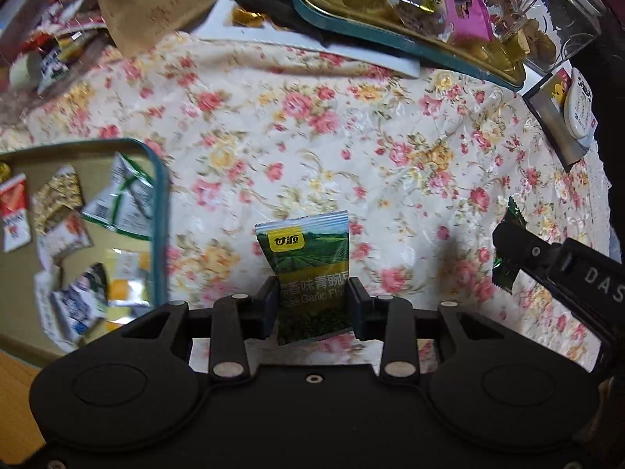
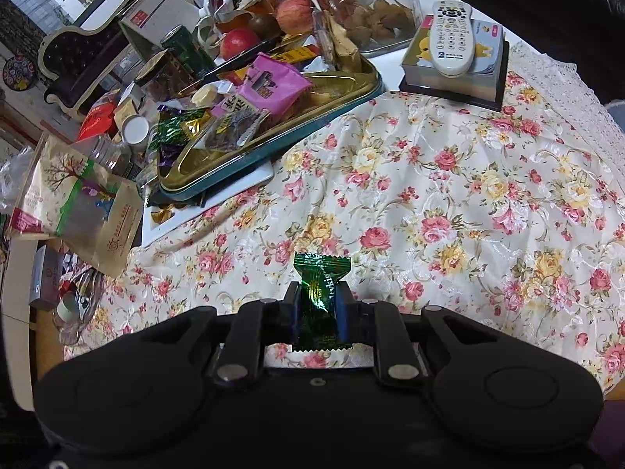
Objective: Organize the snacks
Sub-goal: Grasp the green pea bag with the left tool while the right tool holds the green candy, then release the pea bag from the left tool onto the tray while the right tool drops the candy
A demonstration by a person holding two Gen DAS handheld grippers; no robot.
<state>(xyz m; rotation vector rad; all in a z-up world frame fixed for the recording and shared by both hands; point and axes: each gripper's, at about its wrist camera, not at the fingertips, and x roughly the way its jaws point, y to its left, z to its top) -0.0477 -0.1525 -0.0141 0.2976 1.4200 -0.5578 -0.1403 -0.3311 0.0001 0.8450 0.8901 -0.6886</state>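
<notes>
i'm seeing my left gripper (image 1: 312,301) clamping a green pea packet (image 1: 308,269) reading "garlic", over the floral tablecloth (image 1: 351,148). a snack tin (image 1: 158,195) is sitting at 9 o'clock, another cluttered tin (image 1: 390,39) at 1. my right gripper (image 2: 317,308) is pinching a green foil candy (image 2: 318,301); a remote (image 2: 453,39) is lying at 1.

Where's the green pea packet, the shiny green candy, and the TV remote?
green pea packet (image 1: 308,258): left wrist view, front label.
shiny green candy (image 2: 318,301): right wrist view, wrapper middle.
TV remote (image 2: 453,37): right wrist view, button face.
</notes>
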